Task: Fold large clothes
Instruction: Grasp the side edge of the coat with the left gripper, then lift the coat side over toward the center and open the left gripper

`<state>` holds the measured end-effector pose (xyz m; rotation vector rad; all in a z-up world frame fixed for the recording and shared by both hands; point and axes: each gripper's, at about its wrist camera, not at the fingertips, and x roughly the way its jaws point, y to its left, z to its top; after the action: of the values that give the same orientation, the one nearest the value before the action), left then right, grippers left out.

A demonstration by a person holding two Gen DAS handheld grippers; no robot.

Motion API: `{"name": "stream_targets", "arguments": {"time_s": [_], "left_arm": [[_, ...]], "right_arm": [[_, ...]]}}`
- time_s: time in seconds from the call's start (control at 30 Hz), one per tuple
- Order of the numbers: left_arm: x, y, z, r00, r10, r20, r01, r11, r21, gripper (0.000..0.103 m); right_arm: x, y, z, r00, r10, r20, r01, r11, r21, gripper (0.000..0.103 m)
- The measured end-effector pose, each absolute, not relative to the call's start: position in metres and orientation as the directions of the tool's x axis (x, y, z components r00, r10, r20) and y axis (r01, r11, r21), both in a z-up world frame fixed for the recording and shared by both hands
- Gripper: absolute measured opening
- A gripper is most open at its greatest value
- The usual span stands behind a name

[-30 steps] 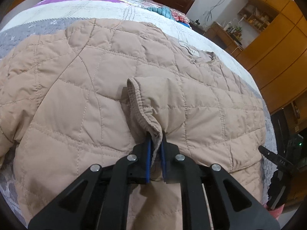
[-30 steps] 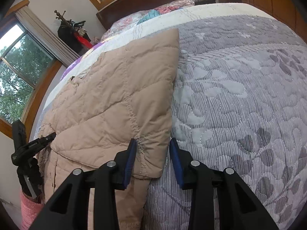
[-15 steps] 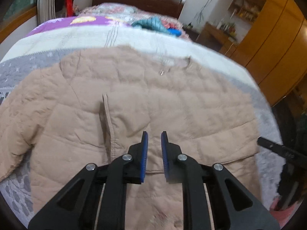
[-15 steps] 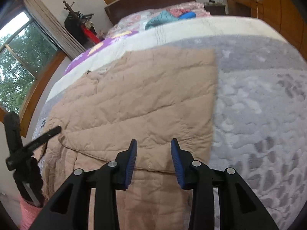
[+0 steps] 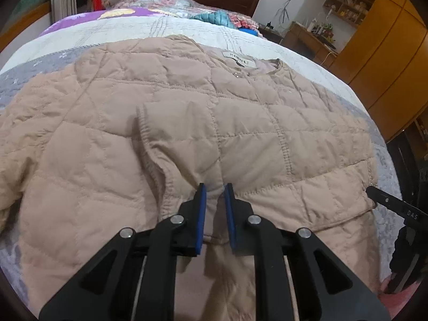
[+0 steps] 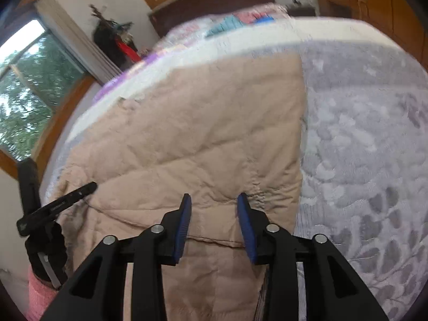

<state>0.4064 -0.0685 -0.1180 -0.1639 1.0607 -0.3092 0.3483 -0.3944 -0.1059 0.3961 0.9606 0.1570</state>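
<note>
Now jacket flat — left gripper opening.

Both tools are showing the same build. The left gripper is wearing matte black angular arms with triangular cut-outs, four round silver screw heads across its linkage, and blue pads lining the inner faces of its two fingers. The right gripper is carrying identical black arms, silver screws and ribbed blue pads. Seen from the right wrist, a pink sleeve is showing at the lower left.
</note>
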Motion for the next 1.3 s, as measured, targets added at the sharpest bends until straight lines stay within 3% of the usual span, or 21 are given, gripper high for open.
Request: {"name": "stream_targets", "arguments": {"time_s": [0.03, 0.1, 0.2, 0.33, 0.47, 0.57, 0.67, 0.87, 0.93, 1.03, 1.1, 1.2, 1.3], "left_arm": [[0.402, -0.062, -0.11, 0.461, -0.335, -0.822, 0.162, 0.942, -0.293, 0.027], [0.389, -0.045, -0.091, 0.504, -0.343, -0.793, 0.15, 0.939, -0.311, 0.054], [0.361, 0.0, -0.07, 0.566, -0.319, -0.76, 0.113, 0.943, -0.312, 0.062], [0.326, 0.092, -0.069, 0.591, -0.239, -0.77, -0.059, 0.94, -0.337, 0.063], [0.282, 0.203, -0.085, 0.582, -0.046, -0.812, -0.336, 0.896, -0.292, 0.063], [0.258, 0.268, -0.105, 0.545, -0.006, -0.839, -0.497, 0.803, -0.329, 0.061], [0.247, 0.311, -0.117, 0.548, 0.017, -0.836, -0.583, 0.725, -0.367, 0.061], [0.26, 0.346, -0.128, 0.601, 0.0, -0.8, -0.605, 0.654, -0.454, 0.06], [0.265, 0.349, -0.131, 0.606, 0.015, -0.795, -0.616, 0.642, -0.457, 0.059], [0.271, 0.354, -0.133, 0.595, 0.063, -0.801, -0.645, 0.632, -0.43, 0.047], [0.27, 0.36, -0.135, 0.581, 0.093, -0.809, -0.664, 0.629, -0.404, 0.027], [0.268, 0.365, -0.137, 0.588, 0.091, -0.804, -0.666, 0.619, -0.417, 0.011], [0.269, 0.368, -0.136, 0.593, 0.075, -0.802, -0.665, 0.607, -0.435, 0.005]], "right_arm": [[0.341, -0.398, -0.093, 0.597, 0.3, -0.744, 0.024, 0.92, 0.391, 0.037], [0.327, -0.407, -0.078, 0.63, 0.294, -0.719, 0.018, 0.92, 0.392, 0.041], [0.315, -0.424, -0.066, 0.648, 0.287, -0.705, 0.042, 0.911, 0.41, 0.043], [0.315, -0.432, -0.07, 0.637, 0.267, -0.723, 0.074, 0.913, 0.402, 0.044], [0.324, -0.427, -0.082, 0.599, 0.282, -0.749, 0.08, 0.91, 0.406, 0.044], [0.328, -0.42, -0.089, 0.582, 0.268, -0.768, 0.084, 0.919, 0.385, 0.044], [0.328, -0.417, -0.091, 0.577, 0.265, -0.773, 0.081, 0.923, 0.376, 0.044], [0.331, -0.416, -0.096, 0.571, 0.236, -0.786, 0.095, 0.932, 0.349, 0.044], [0.332, -0.417, -0.101, 0.561, 0.232, -0.795, 0.102, 0.933, 0.345, 0.044], [0.335, -0.418, -0.108, 0.549, 0.224, -0.805, 0.114, 0.934, 0.338, 0.044], [0.338, -0.419, -0.114, 0.536, 0.223, -0.814, 0.123, 0.933, 0.337, 0.044], [0.341, -0.422, -0.124, 0.516, 0.239, -0.822, 0.135, 0.926, 0.354, 0.046], [0.345, -0.425, -0.135, 0.504, 0.266, -0.822, 0.144, 0.912, 0.384, 0.046]]}}
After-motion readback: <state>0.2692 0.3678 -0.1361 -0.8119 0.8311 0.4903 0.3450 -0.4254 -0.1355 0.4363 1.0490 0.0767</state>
